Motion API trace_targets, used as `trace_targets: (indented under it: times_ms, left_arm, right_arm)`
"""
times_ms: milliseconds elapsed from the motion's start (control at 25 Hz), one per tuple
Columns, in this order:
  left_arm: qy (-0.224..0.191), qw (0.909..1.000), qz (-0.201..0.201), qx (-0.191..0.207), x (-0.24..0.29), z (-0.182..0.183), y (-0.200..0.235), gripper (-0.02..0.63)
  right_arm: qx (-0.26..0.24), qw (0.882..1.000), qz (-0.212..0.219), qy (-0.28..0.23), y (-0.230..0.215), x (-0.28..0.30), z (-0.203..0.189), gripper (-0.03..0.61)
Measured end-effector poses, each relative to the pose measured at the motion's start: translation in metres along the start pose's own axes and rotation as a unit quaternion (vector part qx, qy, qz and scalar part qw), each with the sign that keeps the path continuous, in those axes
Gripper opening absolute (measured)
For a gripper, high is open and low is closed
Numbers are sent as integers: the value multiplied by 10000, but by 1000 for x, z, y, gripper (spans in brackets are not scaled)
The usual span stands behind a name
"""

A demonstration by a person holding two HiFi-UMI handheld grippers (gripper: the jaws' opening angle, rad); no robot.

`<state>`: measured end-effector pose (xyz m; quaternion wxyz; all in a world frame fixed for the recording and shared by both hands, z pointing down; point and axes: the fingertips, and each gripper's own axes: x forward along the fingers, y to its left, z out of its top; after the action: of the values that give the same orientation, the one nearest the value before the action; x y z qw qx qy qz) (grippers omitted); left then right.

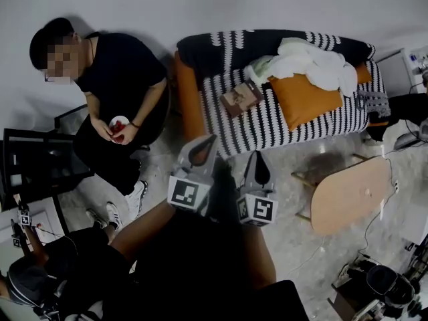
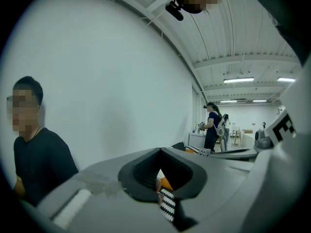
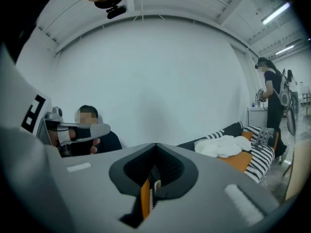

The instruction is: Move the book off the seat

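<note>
A: Grippers, count and state?
B: Two. The left gripper (image 1: pixel 200 152) has its jaws pressed together with nothing between them. The right gripper (image 1: pixel 258 169) is the same, jaws closed and empty. Each carries one marker cube, so two cubes (image 1: pixel 188 192).

A: Where are they?
B: Side by side, low in the middle of the head view. Both point toward the sofa (image 1: pixel 281 129) and neither touches it.

A: Book?
B: One book (image 1: pixel 241 97), brownish cover. It lies flat on the striped seat, toward the left end. It's well apart from both grippers.

A: What's next to it?
B: One orange cushion (image 1: pixel 304 99) just to its right. One white blanket (image 1: pixel 314 65) is heaped over the cushion's top, and its edge comes near the book. I can't tell if it touches.

A: Sofas?
B: One, with a black-and-white striped cover and orange sides.

A: Tables?
B: One light wooden table (image 1: pixel 351 194) on the floor, right of the grippers and in front of the sofa's right end.

A: People?
B: Two besides the wearer. One seated person (image 1: pixel 117 79) in black is against the wall left of the sofa, holding something small in both hands. One standing person (image 3: pixel 272 98) is far off in both gripper views.
</note>
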<state>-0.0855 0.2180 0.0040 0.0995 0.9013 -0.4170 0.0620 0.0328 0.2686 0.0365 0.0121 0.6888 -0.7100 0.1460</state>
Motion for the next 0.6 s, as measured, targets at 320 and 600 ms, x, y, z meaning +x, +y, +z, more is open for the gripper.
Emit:
trace_targets:
  times_ms: [320,600]
  left_arm:
    - [91,9999,141,-23,64,-15,16,6]
    - [291,9991,254,-152,107,-46,29,6]
  right_arm:
    - [94,9993,101,345,-33,64,-20,8]
    - [292,9977,196,580,-50,112,-51,8]
